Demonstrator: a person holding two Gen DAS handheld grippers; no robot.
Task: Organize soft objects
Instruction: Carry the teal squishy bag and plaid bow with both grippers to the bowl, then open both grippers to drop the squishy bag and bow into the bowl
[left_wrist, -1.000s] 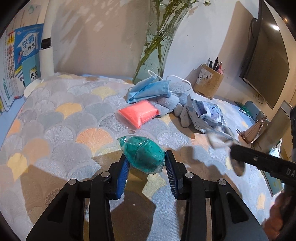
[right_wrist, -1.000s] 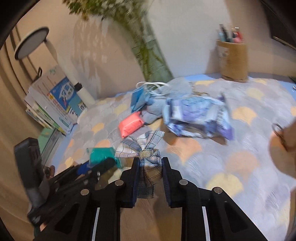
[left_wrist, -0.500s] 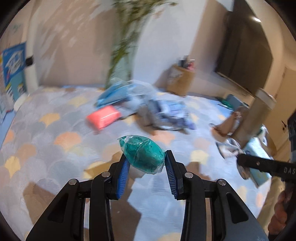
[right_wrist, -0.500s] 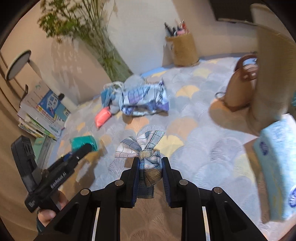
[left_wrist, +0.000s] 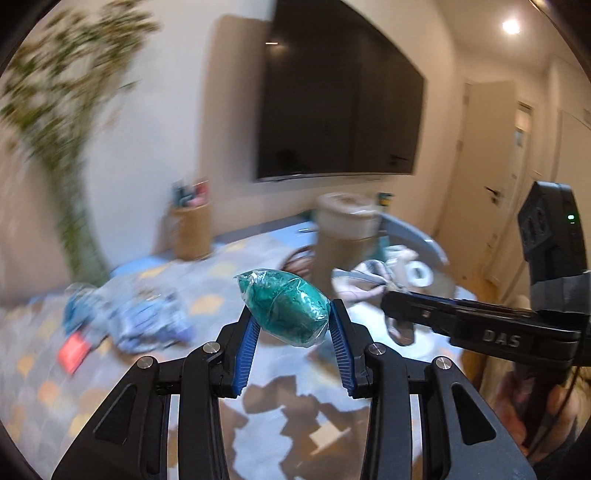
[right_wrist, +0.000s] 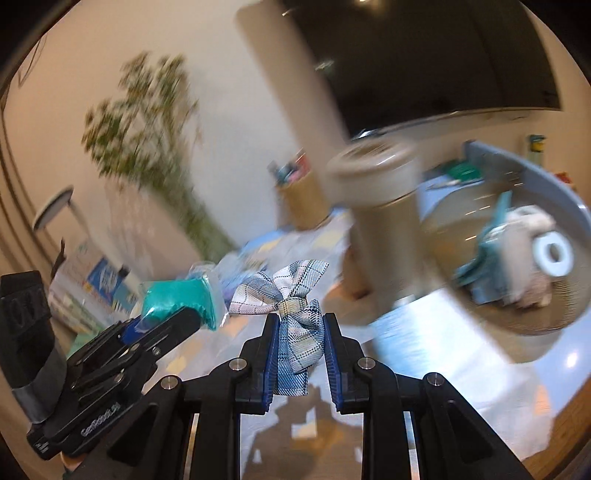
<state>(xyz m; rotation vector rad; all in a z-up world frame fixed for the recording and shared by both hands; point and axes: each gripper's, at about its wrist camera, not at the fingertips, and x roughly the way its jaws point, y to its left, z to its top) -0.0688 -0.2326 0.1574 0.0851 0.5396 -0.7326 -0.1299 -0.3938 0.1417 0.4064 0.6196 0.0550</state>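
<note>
My left gripper (left_wrist: 291, 317) is shut on a teal soft lump in clear wrap (left_wrist: 284, 306), held in the air above the patterned cloth. It also shows in the right wrist view (right_wrist: 177, 299). My right gripper (right_wrist: 298, 325) is shut on a blue plaid fabric bow (right_wrist: 291, 295). A grey round basin (right_wrist: 569, 221) at the right holds soft items and a white tape roll (right_wrist: 554, 253). The basin also shows in the left wrist view (left_wrist: 432, 247). Both views are blurred.
A tall beige canister (right_wrist: 376, 206) stands beside the basin. A pen holder (left_wrist: 190, 232), a vase of green stems (left_wrist: 70, 206), a pile of blue cloths (left_wrist: 144, 317) and a pink packet (left_wrist: 74, 350) lie to the left. A dark TV (left_wrist: 340, 99) hangs behind.
Both grippers have swung to the right and risen, each keeping its load. The pile of cloths has slid to the left of view and the basin has come into view.
</note>
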